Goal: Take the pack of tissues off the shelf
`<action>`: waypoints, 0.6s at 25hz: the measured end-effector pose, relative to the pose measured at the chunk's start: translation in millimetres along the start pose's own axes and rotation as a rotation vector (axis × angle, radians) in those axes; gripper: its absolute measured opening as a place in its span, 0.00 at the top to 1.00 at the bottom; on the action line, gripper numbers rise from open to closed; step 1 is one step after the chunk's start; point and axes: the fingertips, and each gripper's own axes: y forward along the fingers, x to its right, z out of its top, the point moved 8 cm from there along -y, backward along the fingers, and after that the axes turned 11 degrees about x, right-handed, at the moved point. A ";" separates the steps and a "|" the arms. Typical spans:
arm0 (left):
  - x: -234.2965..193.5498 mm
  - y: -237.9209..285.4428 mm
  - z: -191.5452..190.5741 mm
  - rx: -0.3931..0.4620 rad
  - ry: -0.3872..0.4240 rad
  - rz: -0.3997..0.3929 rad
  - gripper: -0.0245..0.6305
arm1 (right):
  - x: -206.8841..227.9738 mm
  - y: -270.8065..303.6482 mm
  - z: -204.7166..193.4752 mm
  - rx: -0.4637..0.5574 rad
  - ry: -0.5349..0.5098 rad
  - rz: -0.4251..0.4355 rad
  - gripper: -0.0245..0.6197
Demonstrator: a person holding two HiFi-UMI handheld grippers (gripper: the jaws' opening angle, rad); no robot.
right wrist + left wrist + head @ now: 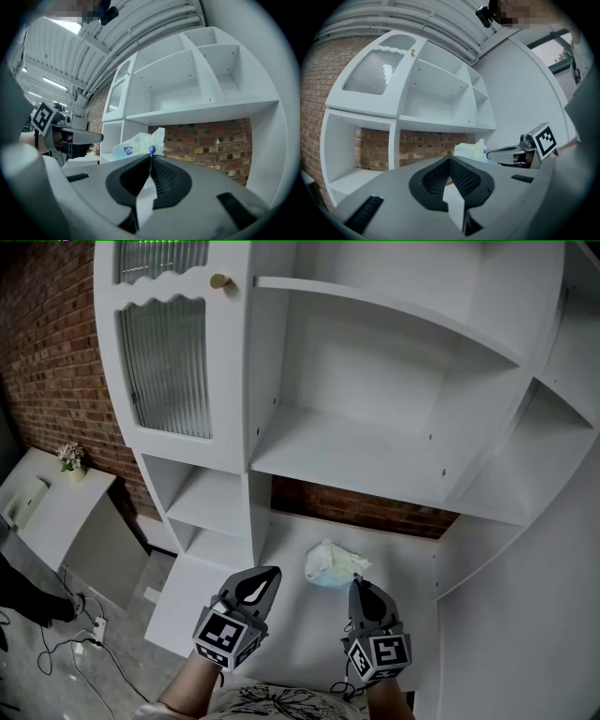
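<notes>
The pack of tissues (330,564) is on the lowest open shelf (398,559) of a white cupboard, in front of a strip of bare brick wall (375,509). From the head view it looks to lie on the board, but no view shows its underside, so contact cannot be confirmed.

The right gripper (357,585) points level at the pack's near right corner, and its body hides that corner from above. In the right gripper view its jaws are together, and the crinkled wrapper rises straight from their tips, pinched at its edge. The lower half of the pack (136,143) is hidden behind the gripper body (150,155). A blue mark on the wrapper is too small to read.

The left gripper (270,572) sits just left of the pack, apart from it. Its jaws are closed to a point with nothing between them. In its own view only the top of the pack (471,151) shows above the gripper's body (450,159).

Both forearms are cut off by the bottom edge of the head view. The cupboard's ribbed glass door (164,371) is cut off at the top.
</notes>
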 end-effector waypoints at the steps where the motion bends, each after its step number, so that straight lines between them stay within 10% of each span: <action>1: -0.5 0.8 -0.3 -0.001 0.001 0.002 0.94 | 0.6 0.5 0.0 -0.001 0.001 -0.001 0.95; 15: 0.4 8.1 0.3 -0.004 0.011 -0.030 0.94 | -1.0 9.2 6.7 0.005 -0.007 0.023 0.95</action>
